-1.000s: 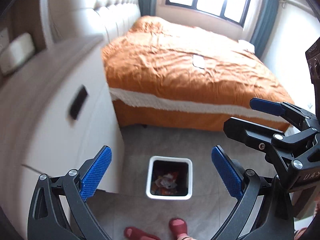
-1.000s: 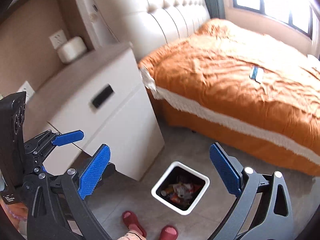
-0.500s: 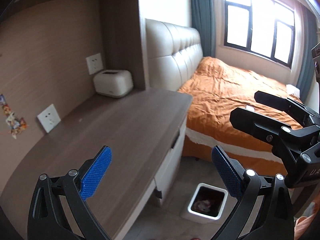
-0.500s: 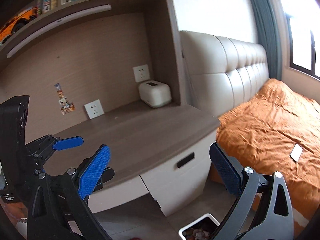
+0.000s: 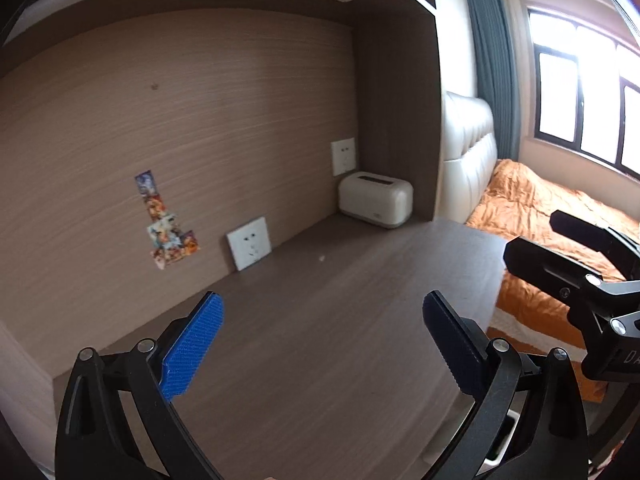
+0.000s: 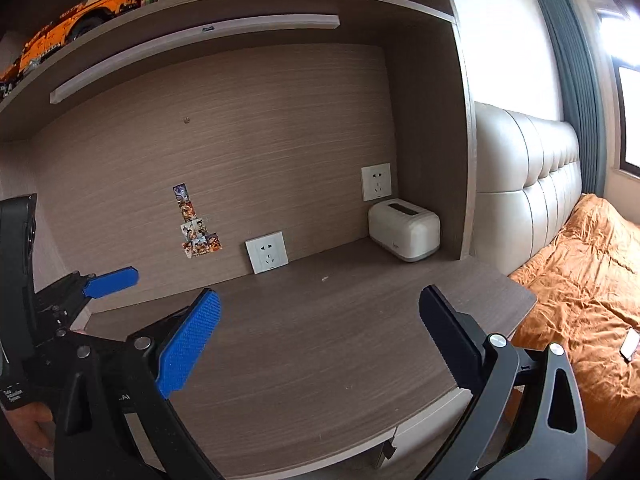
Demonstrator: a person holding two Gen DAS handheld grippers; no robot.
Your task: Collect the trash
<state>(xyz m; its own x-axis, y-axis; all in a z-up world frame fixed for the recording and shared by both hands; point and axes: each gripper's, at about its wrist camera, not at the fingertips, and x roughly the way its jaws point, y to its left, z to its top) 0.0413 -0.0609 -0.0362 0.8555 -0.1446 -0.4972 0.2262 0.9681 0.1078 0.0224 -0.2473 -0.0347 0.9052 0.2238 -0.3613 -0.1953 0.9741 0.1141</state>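
My left gripper (image 5: pixel 322 344) is open and empty, held above the brown wooden desk (image 5: pixel 320 312). My right gripper (image 6: pixel 320 340) is open and empty too, over the same desk (image 6: pixel 340 340). A tiny pale scrap (image 5: pixel 321 258) lies on the desk near the back; it also shows in the right wrist view (image 6: pixel 325 279). A sliver of the white trash bin (image 5: pixel 498 446) shows below the desk edge behind my left gripper's right finger. The right gripper shows at the right of the left wrist view (image 5: pixel 576 264), and the left gripper at the left of the right wrist view (image 6: pixel 108 282).
A cream box (image 6: pixel 404 229) stands at the desk's back right corner. Wall sockets (image 6: pixel 267 252) and stickers (image 6: pixel 196 232) are on the back panel. A shelf with books and an orange toy truck (image 6: pixel 60 36) hangs above. The orange bed (image 6: pixel 580 300) lies to the right, a phone (image 6: pixel 630 344) on it.
Both grippers have swung up from the floor and the trash bin to face the desk and its back panel. Both stay open and empty.
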